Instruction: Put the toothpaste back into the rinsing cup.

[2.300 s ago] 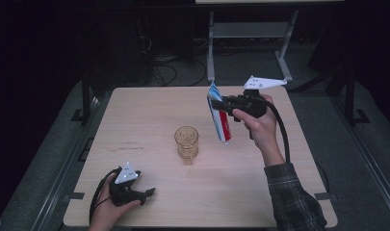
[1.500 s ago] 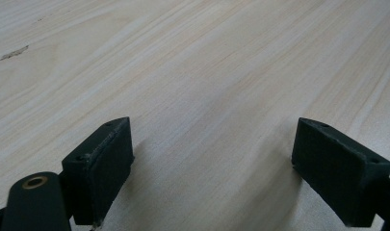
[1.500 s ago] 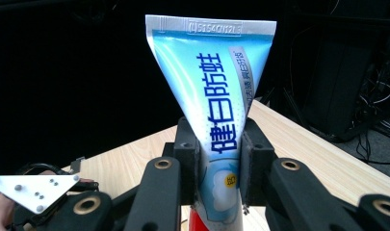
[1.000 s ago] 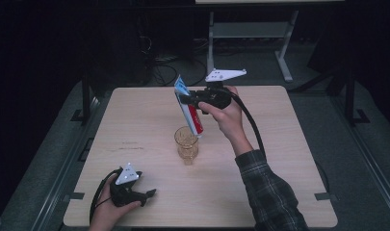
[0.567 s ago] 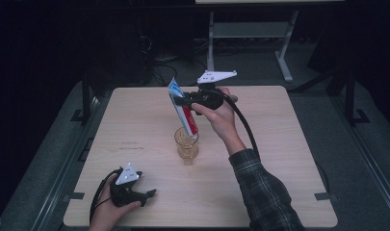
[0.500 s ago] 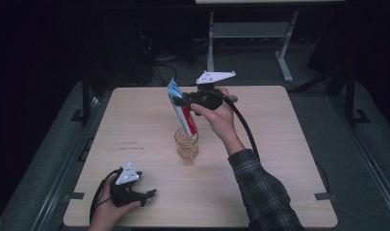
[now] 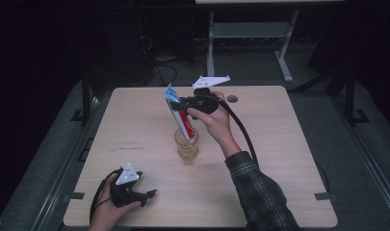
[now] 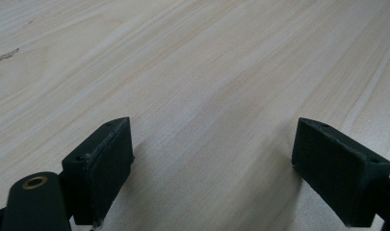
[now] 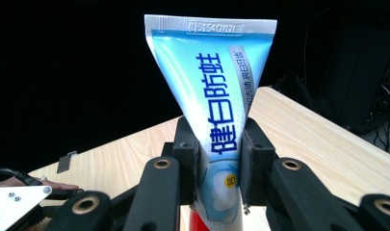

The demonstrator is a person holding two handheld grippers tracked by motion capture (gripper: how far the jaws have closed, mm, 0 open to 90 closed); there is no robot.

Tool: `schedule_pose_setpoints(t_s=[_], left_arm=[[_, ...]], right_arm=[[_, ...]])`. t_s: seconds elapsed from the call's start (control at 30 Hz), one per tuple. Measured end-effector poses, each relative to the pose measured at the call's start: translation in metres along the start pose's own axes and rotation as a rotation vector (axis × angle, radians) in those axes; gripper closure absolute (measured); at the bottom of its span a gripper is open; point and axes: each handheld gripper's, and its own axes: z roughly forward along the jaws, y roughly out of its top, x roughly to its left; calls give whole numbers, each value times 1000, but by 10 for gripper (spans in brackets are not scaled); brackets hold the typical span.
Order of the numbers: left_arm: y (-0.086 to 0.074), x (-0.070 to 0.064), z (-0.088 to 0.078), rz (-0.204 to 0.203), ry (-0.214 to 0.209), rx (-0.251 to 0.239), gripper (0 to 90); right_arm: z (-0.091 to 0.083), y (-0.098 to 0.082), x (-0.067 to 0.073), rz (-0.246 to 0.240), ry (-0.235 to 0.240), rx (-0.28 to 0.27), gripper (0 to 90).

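Right hand-held gripper [image 7: 183, 103] pinched a toothpaste tube [image 7: 178, 114] across its middle, both pads pressed flat against the printed faces, as the right gripper view made plain [image 9: 220, 139]. The tube hung in the air above the desk [image 7: 289, 144], its lower end right over the mouth of a clear glass [image 7: 187, 143] standing near the desk's centre; whether that end had entered the rim could not be told. Its long axis ran steeply, tilted a little from upright, with the flat crimped seam pointing up and away from the person and the red lower end, presumably the cap, pointing down toward the glass.

Judging by its look, the tube was light and soft-walled, likely to dent or squeeze under a hard grip, and its glossy skin could slip; the mid-body hold on the broad faces seemed a sensible place, leaving the cap end free to go in. The glass looked fragile and easily tipped by a sideways knock.

Left hand-held gripper [image 7: 135, 192] rested on the desk's near-left corner, jaws spread wide on nothing.
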Motion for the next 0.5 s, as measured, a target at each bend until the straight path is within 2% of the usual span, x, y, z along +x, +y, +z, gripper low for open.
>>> schedule_pose_setpoints(t_s=[0.5], left_arm=[[0, 0, 0, -2, -2, 0, 136]], right_arm=[[7, -17, -4, 8, 8, 33, 721]])
